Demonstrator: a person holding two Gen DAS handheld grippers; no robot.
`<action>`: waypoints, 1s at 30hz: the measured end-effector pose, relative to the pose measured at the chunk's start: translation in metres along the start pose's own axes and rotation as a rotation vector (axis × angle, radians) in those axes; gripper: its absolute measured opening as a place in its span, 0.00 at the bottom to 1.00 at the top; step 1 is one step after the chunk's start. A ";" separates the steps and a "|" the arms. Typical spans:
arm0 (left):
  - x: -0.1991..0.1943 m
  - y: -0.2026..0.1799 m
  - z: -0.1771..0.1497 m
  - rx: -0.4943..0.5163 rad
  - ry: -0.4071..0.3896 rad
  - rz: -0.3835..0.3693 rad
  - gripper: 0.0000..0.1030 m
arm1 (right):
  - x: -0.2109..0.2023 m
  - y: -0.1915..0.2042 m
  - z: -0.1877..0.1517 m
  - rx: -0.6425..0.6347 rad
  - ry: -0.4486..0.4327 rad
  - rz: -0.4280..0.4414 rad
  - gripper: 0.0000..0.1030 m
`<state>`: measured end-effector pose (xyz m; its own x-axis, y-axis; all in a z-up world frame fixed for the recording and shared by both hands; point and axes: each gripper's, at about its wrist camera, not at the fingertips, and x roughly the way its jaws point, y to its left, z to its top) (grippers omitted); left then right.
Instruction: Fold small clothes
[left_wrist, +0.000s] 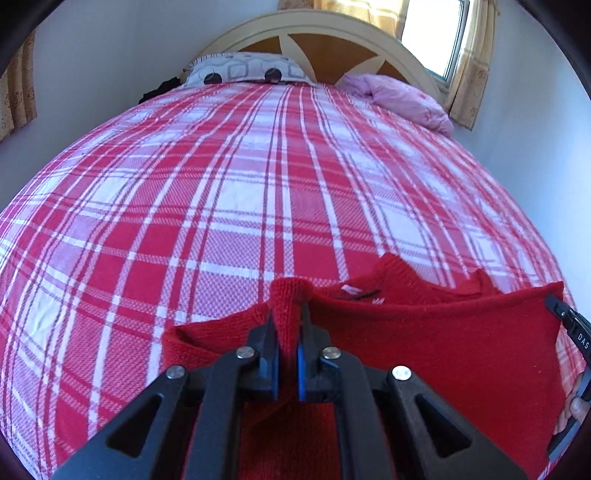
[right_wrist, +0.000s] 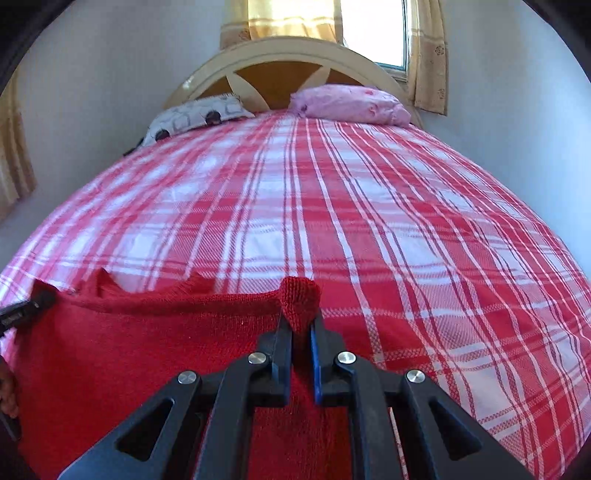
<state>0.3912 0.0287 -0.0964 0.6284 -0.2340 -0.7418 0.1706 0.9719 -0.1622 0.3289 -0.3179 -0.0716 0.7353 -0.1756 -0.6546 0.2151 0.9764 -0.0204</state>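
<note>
Left wrist view: the left gripper (left_wrist: 290, 314) is clamping a bunched fold of the red knit sweater (left_wrist: 443, 343), jaws pressed tight on the wool, which is poking up between the fingertips. The sweater is hanging stretched toward the right edge of this view, where the right gripper (left_wrist: 556, 308) is pinching its far corner (only the black finger tip and a bit of a hand (left_wrist: 576, 406) are showing there). A white neck label (left_wrist: 360, 291) is showing at the collar. Beneath, the red-and-white plaid bedspread (left_wrist: 221, 206) is lying flat, running up to a patterned grey pillow (left_wrist: 247, 70), a pink pillow (left_wrist: 402, 98) and the arched headboard (left_wrist: 325, 33).

Right wrist view: the right gripper (right_wrist: 301, 321) is likewise biting down on a rounded nub of the red knit sweater (right_wrist: 147, 343). The cloth is spreading left to the left gripper (right_wrist: 35, 302), which is gripping the opposite corner at the frame edge. The sweater is sitting over the near end of the plaid bedspread (right_wrist: 332, 206); whether it is touching the bed I cannot tell.
</note>
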 end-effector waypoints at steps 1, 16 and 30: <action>0.001 0.000 0.001 -0.004 0.001 0.004 0.08 | 0.006 0.000 -0.003 -0.001 0.020 -0.014 0.07; 0.006 -0.002 0.004 0.002 0.040 0.073 0.28 | 0.029 0.008 -0.001 -0.067 0.160 -0.220 0.47; -0.089 -0.031 -0.049 0.116 -0.021 0.176 0.86 | -0.116 0.010 -0.069 0.055 -0.009 0.049 0.50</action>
<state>0.2928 0.0204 -0.0568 0.6717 -0.0628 -0.7381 0.1423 0.9888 0.0454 0.2016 -0.2793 -0.0483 0.7516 -0.1296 -0.6467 0.2139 0.9754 0.0531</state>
